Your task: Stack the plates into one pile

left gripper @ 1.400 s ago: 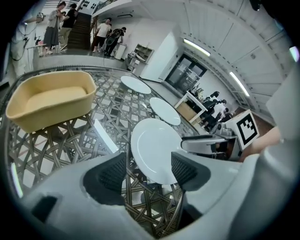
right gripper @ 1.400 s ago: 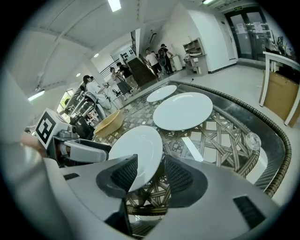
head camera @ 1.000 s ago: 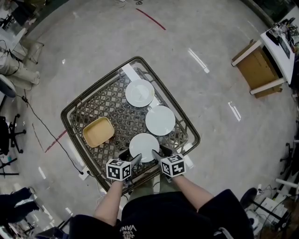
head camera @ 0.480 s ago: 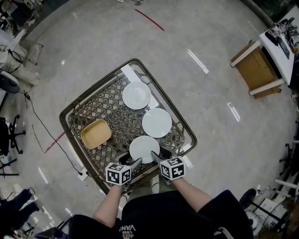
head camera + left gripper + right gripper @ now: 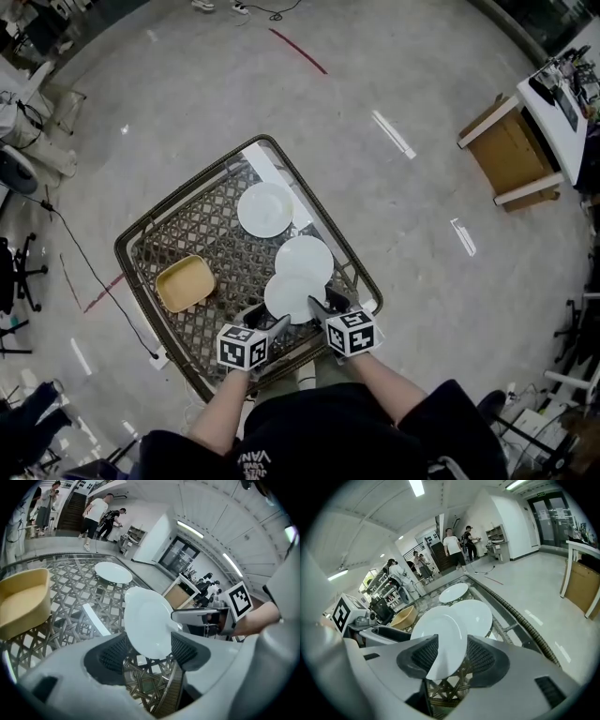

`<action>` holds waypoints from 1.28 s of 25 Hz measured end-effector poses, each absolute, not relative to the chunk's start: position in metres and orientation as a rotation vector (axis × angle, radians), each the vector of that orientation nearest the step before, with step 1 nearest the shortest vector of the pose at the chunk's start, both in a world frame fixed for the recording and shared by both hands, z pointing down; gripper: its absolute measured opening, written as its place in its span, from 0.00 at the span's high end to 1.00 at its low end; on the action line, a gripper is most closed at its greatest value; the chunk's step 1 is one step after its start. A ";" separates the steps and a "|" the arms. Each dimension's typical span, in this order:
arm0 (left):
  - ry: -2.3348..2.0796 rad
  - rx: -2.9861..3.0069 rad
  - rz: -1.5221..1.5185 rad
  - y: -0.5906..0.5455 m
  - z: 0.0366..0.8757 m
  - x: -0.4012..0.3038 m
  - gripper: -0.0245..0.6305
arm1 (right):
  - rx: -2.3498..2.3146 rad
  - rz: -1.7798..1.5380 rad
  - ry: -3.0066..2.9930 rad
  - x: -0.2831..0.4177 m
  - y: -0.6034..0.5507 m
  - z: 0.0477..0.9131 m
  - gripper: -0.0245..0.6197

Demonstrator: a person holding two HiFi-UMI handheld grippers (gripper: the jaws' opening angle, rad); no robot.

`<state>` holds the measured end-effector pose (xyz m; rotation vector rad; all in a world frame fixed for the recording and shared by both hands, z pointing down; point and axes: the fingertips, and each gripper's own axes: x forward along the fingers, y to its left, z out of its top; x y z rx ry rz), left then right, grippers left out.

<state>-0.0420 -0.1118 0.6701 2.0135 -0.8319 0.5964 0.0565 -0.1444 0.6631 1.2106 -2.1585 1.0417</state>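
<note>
- Starting at the left, a tan dish (image 5: 184, 282) sits on the glass-topped wicker table (image 5: 127, 272), well apart from the three white plates
- The far plate (image 5: 265, 208) lies flat near the table's back corner; it touches neither of the other two
- The left gripper (image 5: 277, 325) reaches in over the table's near edge, marker cube toward the person; its jaws pinch the left rim of the near plate (image 5: 292, 300), and the left gripper view shows the ribbed pads closed on that rim from both sides
- The near plate hangs between the two tools, tilted rather than flat; seen from the head, its far edge overlaps the near edge of the middle plate (image 5: 306, 255); I cannot tell whether the two plates touch
- The middle plate lies flat on the table, between the far plate and the held one
- The right gripper (image 5: 319, 307) mirrors the left; its jaws clamp the plate's right rim, pads on either face in the right gripper view
- A wooden crate (image 5: 511, 150) stands on the floor, far off to the right
</note>
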 end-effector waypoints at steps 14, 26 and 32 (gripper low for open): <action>-0.886 1.938 0.615 -0.177 0.695 -0.009 0.51 | 1.124 0.959 -2.140 0.081 -0.218 0.679 0.67; -0.937 1.865 0.643 -0.189 0.704 -0.007 0.49 | 1.022 0.914 -2.129 0.079 -0.229 0.690 0.63; -0.937 1.855 0.633 -0.189 0.701 -0.007 0.48 | 0.996 0.899 -2.121 0.083 -0.230 0.687 0.60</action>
